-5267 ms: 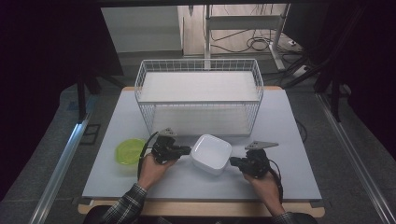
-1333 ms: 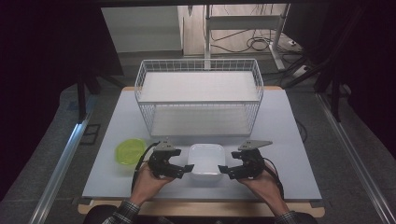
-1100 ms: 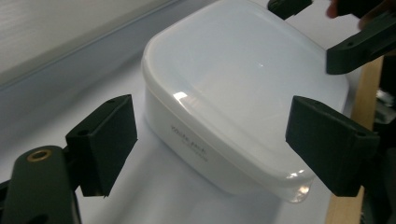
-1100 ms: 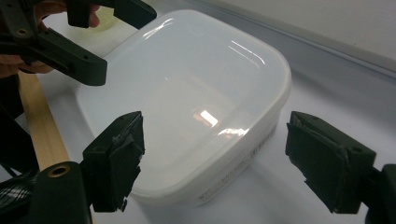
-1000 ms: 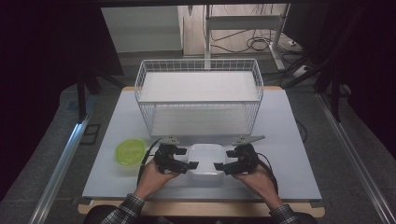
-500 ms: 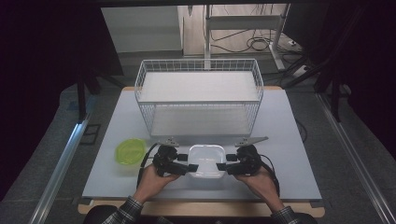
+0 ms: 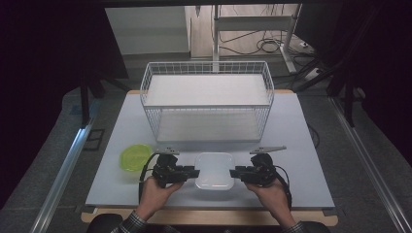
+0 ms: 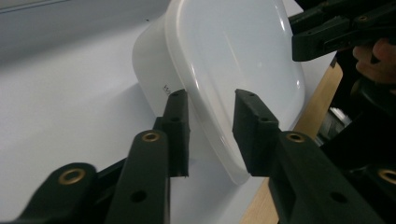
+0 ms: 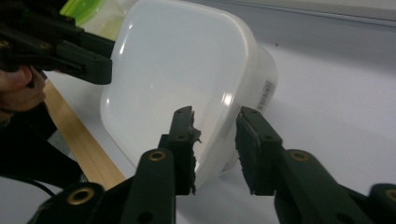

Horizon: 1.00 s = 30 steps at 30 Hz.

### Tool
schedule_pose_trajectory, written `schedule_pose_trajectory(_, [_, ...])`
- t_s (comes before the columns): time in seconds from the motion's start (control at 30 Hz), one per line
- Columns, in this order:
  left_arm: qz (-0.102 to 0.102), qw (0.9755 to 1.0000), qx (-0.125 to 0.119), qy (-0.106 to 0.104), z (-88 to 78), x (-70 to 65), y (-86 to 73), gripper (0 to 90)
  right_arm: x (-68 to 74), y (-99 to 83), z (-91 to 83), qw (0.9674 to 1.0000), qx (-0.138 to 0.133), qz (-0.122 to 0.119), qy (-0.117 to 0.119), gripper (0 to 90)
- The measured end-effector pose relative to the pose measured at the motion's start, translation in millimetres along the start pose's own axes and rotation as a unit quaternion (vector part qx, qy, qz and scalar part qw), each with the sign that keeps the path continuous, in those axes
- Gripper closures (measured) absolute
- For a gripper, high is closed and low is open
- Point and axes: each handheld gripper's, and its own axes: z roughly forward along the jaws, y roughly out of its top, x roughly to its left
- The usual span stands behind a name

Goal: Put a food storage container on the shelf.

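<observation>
**Tub gripped from both sides, lift barely begun**

You have the white tub (image 7: 214,170) caught between your two tongs at the near middle of the bench (image 7: 311,145), just short of the wire basket (image 7: 207,104). The left tongs (image 7: 193,172) have just been closing, and in the left gripper view one jaw sits outside the tub wall and one inside, straddling its left rim. Whether the pads already press the plastic I cannot tell for sure, though they look close to touching. The right tongs (image 7: 235,172) have also just been closing and straddle the right rim the same way, one jaw inside the bowl and one against the outer wall.

Done so far, as I judge it: both tongs are set on opposite rims. Left to do, most likely: raise the tub and carry it to the far side into the basket, which has nothing in it yet. The green bowl (image 7: 135,157) lies untouched near the left edge, beside your left hand (image 7: 154,191).

Your forearms come in from the near edge, roughly mirrored. Both tongs point inward at each other, held about level, with your right hand (image 7: 268,190) just behind its tongs.
</observation>
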Motion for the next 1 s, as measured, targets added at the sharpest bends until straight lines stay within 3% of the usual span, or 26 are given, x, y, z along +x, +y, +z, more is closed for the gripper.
schedule_pose_trajectory(0.1, [-0.002, 0.9999, -0.009, 0.01, -2.5, -2.0, -0.7, 75.9, -0.8, 0.3, -2.8, 0.9999, -0.007, 0.009, 0.002, 77.0])
schedule_pose_trajectory(0.17, [-0.002, 0.9998, -0.014, 0.016, -2.3, -2.7, -0.7, 79.1, -0.9, 0.2, -3.6, 0.9999, -0.011, 0.002, -0.002, 79.1])
schedule_pose_trajectory(0.37, [0.007, 0.9989, -0.027, 0.037, -1.4, -4.0, -0.9, 79.5, 3.4, 0.9, -1.2, 0.9991, -0.028, -0.022, -0.024, 79.2])
schedule_pose_trajectory(0.83, [0.036, 0.9962, -0.06, 0.051, -21.3, -12.1, 21.1, 79.6, 10.0, 21.6, -15.9, 0.996, -0.075, -0.045, -0.018, 79.4])
schedule_pose_trajectory(1.0, [0.054, 0.9937, -0.075, 0.063, -32.0, -17.0, 31.1, 79.5, 14.7, 32.4, -20.3, 0.9941, -0.089, -0.059, -0.016, 79.4])
